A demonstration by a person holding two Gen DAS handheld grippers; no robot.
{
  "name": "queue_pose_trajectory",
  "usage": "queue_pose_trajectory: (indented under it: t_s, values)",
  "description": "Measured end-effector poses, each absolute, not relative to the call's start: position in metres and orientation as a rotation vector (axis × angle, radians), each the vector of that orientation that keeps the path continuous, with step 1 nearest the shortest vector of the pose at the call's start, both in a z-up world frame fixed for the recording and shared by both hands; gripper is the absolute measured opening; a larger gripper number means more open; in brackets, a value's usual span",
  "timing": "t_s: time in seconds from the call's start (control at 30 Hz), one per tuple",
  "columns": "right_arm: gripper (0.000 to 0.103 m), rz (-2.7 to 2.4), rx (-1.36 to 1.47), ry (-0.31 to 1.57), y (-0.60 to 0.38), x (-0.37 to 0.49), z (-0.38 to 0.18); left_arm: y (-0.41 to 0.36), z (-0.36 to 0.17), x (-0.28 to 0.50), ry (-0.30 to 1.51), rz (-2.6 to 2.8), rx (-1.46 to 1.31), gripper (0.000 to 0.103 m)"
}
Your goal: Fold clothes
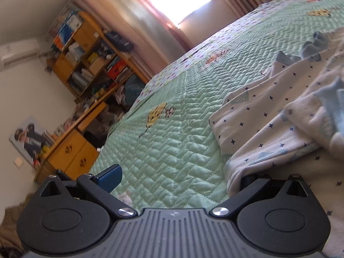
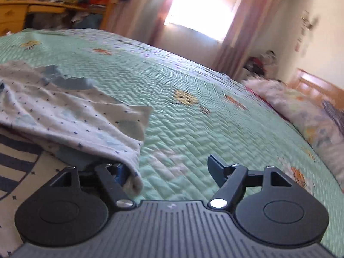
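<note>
Now, what we see:
Bed (image 1: 182, 99): a green quilted cover with small flower prints carries everything; we name places by its edges.
Garment (image 1: 268, 124): a white cloth with dark little stars and pale blue patches lies rumpled near the bed's near edge, between our two grippers; in the right view it (image 2: 71, 116) spreads to the left.
Left gripper (image 1: 180, 178): we see its jaws standing wide apart. The blue left pad (image 1: 109, 177) is bare over the cover. The right finger is tucked under the garment's edge, so we cannot tell whether it touches cloth; nothing is pinched.
Right gripper (image 2: 169, 172): its jaws are wide apart too. The right finger (image 2: 217, 169) stands clear over the cover. The garment's hem drapes over the left finger; nothing is clamped between the two.
Striped cloth (image 2: 17, 159): dark and white bands lie under the garment, at the bed's near edge.
Pillow (image 2: 301, 107): at the bed's right edge, blurred.
Shelves (image 1: 86, 53): wooden, cluttered, beyond the bed's left edge.
Window (image 2: 202, 6): bright, between pink curtains, past the far edge.
</note>
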State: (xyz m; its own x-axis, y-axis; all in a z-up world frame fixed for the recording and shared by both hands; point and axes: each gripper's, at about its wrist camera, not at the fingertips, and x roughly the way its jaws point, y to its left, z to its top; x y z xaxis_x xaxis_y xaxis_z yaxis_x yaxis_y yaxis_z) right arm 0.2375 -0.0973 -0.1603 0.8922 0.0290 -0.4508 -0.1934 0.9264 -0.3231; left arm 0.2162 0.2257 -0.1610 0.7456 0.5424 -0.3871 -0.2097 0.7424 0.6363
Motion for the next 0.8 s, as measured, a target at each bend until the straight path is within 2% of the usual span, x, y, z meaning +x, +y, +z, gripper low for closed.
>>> queue_pose_trajectory:
  t_s: [0.3, 0.57, 0.8]
  values:
    - [0.080, 0.097, -0.404, 0.466, -0.095, 0.240, -0.168, 0.229, -0.161, 0.215, 0.599, 0.429, 0.595, 0.103]
    - [0.081, 0.262, -0.342, 0.482, -0.119, 0.229, -0.148, 0.248, -0.147, 0.211, 0.623, 0.300, 0.503, 0.103]
    - [0.081, 0.349, -0.109, 0.490, -0.165, 0.196, -0.117, 0.232, -0.153, 0.200, 0.568, 0.246, 0.710, 0.103]
